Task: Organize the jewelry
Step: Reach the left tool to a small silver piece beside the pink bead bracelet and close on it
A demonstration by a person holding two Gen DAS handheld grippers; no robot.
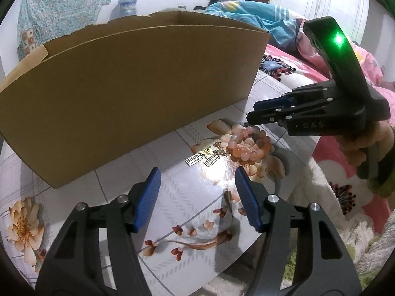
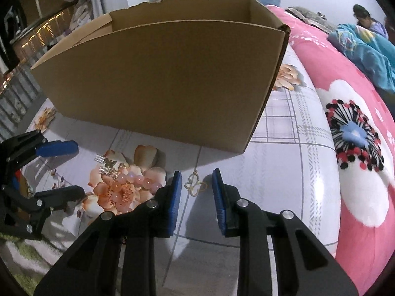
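Both tongs (image 1: 197,192) (image 2: 196,190) tilted down, parted over table (image 2: 284,172); butterfly pendant (image 2: 196,185) between right pads

Cardboard box (image 2: 158,79) on table (image 2: 284,162); bead bracelet (image 2: 133,185) and earrings (image 1: 202,159) before it, butterfly pendant (image 2: 195,185) right of bracelet.

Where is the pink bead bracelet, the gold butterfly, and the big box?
bracelet (image 1: 249,145), left wrist view, on its pink beads.
butterfly (image 2: 196,185), right wrist view, on its wire wings.
box (image 2: 160,81), right wrist view, on its front wall.

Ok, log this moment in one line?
left hand-held gripper open, empty | right hand-held gripper open around butterfly pendant | cardboard box behind
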